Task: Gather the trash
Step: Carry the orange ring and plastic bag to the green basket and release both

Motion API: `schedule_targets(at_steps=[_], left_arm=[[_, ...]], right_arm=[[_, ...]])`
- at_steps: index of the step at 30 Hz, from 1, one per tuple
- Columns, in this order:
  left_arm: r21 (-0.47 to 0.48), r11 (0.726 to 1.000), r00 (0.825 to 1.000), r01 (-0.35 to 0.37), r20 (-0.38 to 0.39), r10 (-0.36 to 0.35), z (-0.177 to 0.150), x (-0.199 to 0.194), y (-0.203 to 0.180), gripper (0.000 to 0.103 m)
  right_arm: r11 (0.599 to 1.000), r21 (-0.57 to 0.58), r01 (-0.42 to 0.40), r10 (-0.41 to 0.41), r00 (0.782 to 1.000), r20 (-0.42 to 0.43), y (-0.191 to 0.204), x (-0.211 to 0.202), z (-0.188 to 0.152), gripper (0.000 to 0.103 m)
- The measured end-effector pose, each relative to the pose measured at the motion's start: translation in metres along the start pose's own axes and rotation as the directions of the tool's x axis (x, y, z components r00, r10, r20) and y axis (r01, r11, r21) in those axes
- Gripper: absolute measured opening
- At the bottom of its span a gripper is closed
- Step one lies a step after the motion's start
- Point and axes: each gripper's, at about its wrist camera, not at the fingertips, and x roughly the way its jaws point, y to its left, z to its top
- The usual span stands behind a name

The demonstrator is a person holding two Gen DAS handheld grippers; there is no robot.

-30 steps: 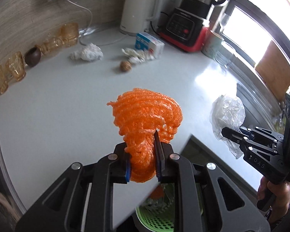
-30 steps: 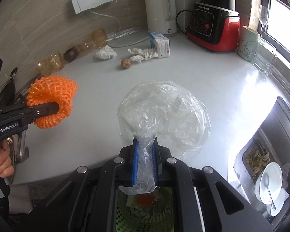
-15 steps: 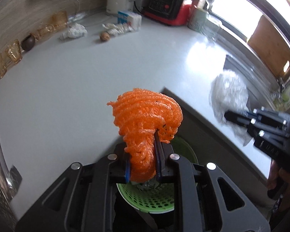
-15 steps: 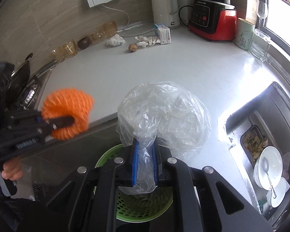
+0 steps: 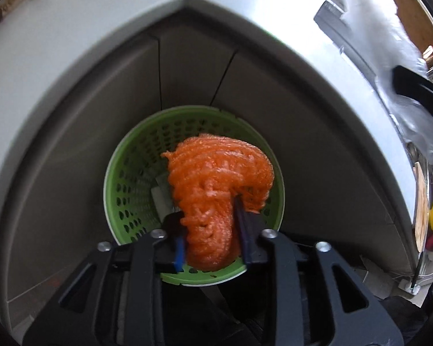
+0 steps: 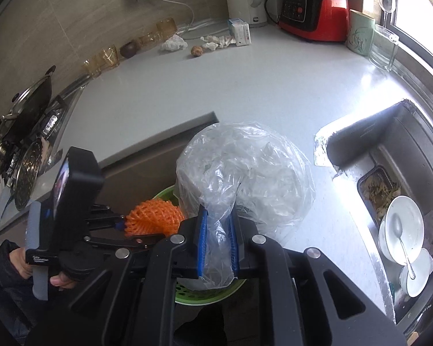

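At lower centre of each view, the left gripper (image 5: 210,232) clamps an orange foam fruit net (image 5: 219,193) over the green perforated plastic bin (image 5: 112,178) and the right gripper (image 6: 218,243) pinches a crumpled clear plastic bag (image 6: 245,173), whose light film could drift past the rim on release.

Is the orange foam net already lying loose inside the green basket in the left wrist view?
No: the orange foam net is clamped in the left gripper, held above the green basket.

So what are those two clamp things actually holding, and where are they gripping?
The left hand-held gripper pinches the orange foam net by its narrow lower end, over the green basket. The right hand-held gripper clamps the clear plastic bag at its bunched neck.
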Motion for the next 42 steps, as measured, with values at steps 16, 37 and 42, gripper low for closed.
schedule_targets(at_steps=[16,37,42], left_arm=[[-0.097,0.993,0.988,-0.065,0.136,0.077,0.008,-0.056,0.029,0.075],[-0.326,0.928,0.939,-0.183,0.222,0.263,0.002,-0.123,0.111,0.083],[-0.319,0.931,0.939,-0.178,0.228,0.258,0.005,-0.125,0.113,0.083]], right_arm=[[0.996,-0.052,-0.068,0.065,0.996,-0.06,0.011,0.019,-0.012,0.016],[0.974,-0.175,-0.146,0.092,0.955,-0.282,0.064,0.105,-0.026,0.052],[0.976,-0.168,-0.141,0.094,0.961,-0.261,0.065,0.1,-0.019,0.054]])
